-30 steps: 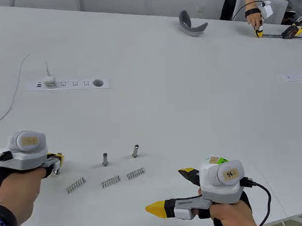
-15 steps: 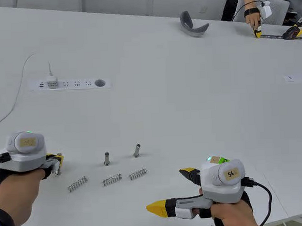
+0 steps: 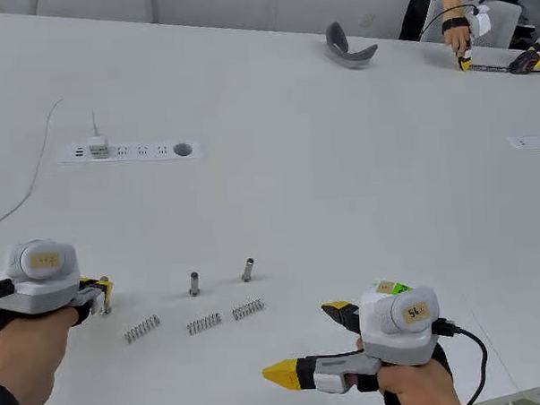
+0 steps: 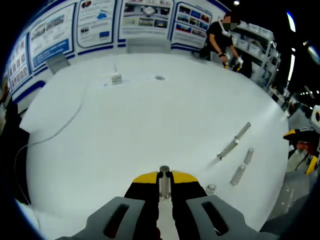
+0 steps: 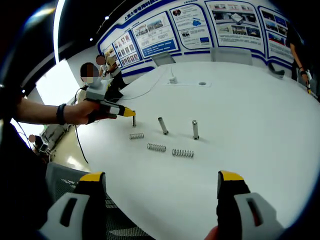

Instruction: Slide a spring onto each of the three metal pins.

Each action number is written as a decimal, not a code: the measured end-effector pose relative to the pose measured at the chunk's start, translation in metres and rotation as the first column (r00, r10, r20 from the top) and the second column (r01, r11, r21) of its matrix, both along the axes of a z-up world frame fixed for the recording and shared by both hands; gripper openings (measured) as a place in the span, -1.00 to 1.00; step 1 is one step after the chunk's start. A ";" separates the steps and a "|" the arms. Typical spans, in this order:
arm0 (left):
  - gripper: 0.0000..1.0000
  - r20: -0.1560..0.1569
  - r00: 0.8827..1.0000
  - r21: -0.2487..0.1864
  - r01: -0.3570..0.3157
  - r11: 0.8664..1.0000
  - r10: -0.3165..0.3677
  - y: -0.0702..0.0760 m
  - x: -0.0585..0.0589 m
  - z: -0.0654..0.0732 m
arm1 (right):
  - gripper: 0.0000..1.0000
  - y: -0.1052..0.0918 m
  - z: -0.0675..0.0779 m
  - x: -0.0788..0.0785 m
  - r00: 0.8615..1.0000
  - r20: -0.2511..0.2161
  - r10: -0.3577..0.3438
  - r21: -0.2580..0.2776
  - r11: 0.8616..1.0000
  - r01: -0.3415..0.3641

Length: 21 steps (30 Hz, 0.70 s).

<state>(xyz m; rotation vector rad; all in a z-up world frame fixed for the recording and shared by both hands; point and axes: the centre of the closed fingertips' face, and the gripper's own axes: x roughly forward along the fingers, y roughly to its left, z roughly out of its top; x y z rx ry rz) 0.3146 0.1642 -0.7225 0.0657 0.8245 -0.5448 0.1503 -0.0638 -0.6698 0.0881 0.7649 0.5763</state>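
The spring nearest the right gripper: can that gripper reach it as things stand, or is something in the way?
Probably yes: the right gripper is open, with bare table between it and the spring.

A white worktop spans the head view. In its upper left lies a white power strip, with a white plug seated near the left end and a dark round opening at the right end. A thin cable curves down past the strip to the left edge of the frame. At top centre rests a grey curved band. A small white label lies at the right edge. A person in dark clothes is at the upper right corner. Blue-framed posters line the wall at the top of the left gripper view.
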 end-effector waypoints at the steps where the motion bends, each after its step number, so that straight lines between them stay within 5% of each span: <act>1: -0.86 0.000 1.000 -0.001 -0.001 1.000 0.001 0.000 0.000 0.000 | 0.87 0.000 0.000 0.000 1.000 0.000 0.000 -0.001 1.000 0.000; 21: -0.86 0.016 1.000 -0.001 -0.005 1.000 0.005 0.003 -0.007 0.002 | 0.87 0.001 0.001 -0.001 1.000 0.006 0.002 0.003 1.000 -0.002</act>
